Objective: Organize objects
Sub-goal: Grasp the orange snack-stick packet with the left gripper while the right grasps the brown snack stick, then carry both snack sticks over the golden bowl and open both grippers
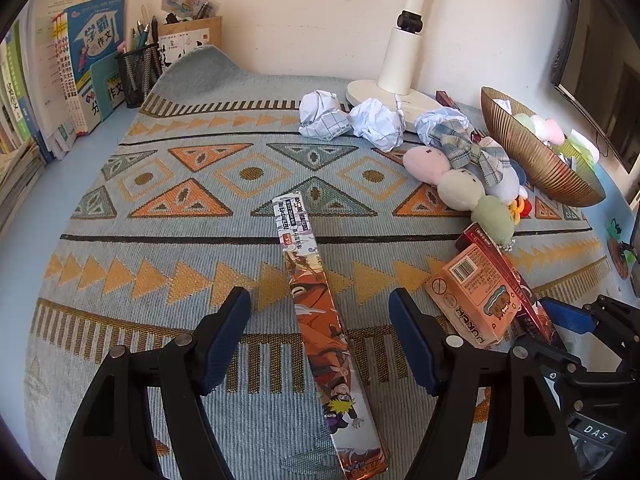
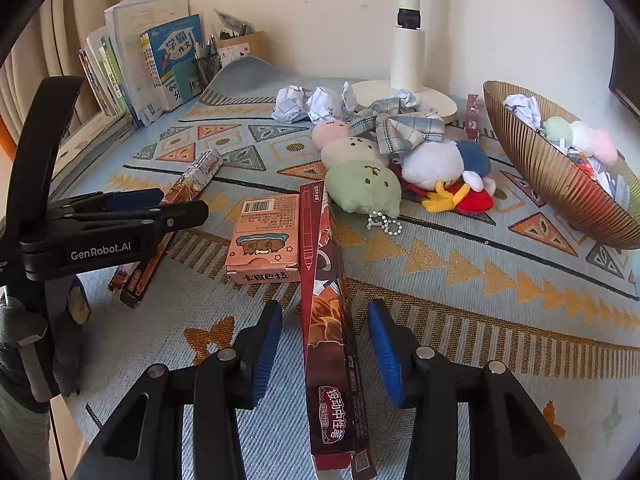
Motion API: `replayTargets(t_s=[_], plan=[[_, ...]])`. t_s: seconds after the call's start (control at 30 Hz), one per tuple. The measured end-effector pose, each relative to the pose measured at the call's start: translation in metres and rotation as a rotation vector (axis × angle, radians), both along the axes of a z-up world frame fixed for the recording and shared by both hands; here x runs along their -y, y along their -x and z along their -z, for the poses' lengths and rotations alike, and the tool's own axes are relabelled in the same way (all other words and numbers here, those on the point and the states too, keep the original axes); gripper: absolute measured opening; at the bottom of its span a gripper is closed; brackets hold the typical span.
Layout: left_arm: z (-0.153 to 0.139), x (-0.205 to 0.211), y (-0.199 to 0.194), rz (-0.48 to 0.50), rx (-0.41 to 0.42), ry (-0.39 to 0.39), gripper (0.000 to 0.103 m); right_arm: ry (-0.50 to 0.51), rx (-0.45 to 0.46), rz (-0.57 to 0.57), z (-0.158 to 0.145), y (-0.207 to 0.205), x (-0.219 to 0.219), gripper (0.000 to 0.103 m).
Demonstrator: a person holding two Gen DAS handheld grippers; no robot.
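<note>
Pen boxes lie under both my claws: my left gripper (image 1: 320,336), released, straddles the long orange cardboard pen box (image 1: 320,320) flat on the patterned mat (image 1: 120,240); my right gripper (image 2: 324,352) brackets the dark red pen box (image 2: 326,320) without pinching; closing off-centre could skid either

Place: a study desk in a home, seemingly a child's.
Books: schoolbooks (image 1: 86,60) are standing in a row against the wall.
Stationery: a mesh pen holder (image 1: 138,70) is holding pens.
Light: a white desk lamp (image 1: 400,60) is standing at the back.
Surface: a patterned woven mat (image 1: 160,240) is covering it.
Playthings: plush toys (image 2: 360,176) are lying beside a ribbed gold bowl (image 2: 560,184).
</note>
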State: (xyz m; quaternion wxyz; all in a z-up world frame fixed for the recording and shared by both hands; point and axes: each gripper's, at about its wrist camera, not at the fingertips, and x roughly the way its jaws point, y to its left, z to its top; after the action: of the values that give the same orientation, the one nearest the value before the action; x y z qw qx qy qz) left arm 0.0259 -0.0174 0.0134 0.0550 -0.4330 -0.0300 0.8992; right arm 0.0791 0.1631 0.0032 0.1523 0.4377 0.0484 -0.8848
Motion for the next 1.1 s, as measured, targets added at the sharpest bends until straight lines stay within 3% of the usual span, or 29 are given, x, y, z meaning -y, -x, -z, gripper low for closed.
replayTargets(t_s=[0.03,0.07,0.1,0.13,0.2,0.27,0.37,0.5,0.8,0.97,1.1], plan=[[0.0,-0.001,0.0,0.001,0.001,0.006,0.07,-0.004,-0.003,0.003,0.0,0.0,0.0,0.041],[0.0,-0.002,-0.001,0.005,0.0,0.009,0.069,-0.011,-0.009,0.014,-0.001,-0.001,0.0,0.029],[-0.001,-0.004,-0.002,0.012,-0.006,0.012,0.06,-0.009,-0.009,0.019,-0.001,-0.001,-0.001,0.022],[-0.001,-0.007,-0.003,0.025,-0.011,0.018,0.042,-0.004,-0.008,0.02,-0.001,-0.001,-0.002,0.02],[-0.002,-0.013,-0.005,0.052,-0.012,0.045,0.024,0.022,-0.009,0.021,-0.004,-0.004,-0.006,0.019],[-0.003,-0.018,-0.01,0.08,-0.014,0.056,0.016,0.087,0.005,0.023,-0.008,-0.009,-0.013,0.017],[-0.008,-0.012,-0.018,0.08,-0.014,-0.02,0.015,0.23,0.04,0.045,-0.013,-0.02,-0.032,0.017],[-0.022,0.0,-0.023,0.06,-0.026,-0.156,0.015,0.408,0.007,0.032,-0.029,-0.037,-0.056,0.017],[-0.095,-0.033,-0.01,0.145,-0.14,-0.213,0.015,0.375,-0.215,0.171,-0.112,-0.044,-0.117,0.017],[-0.136,-0.094,0.039,0.232,-0.197,-0.236,0.015,0.295,-0.278,0.354,-0.137,0.009,-0.169,0.017],[-0.141,-0.151,0.089,0.281,-0.178,-0.288,0.015,0.243,-0.265,0.406,-0.14,0.057,-0.191,0.017]])
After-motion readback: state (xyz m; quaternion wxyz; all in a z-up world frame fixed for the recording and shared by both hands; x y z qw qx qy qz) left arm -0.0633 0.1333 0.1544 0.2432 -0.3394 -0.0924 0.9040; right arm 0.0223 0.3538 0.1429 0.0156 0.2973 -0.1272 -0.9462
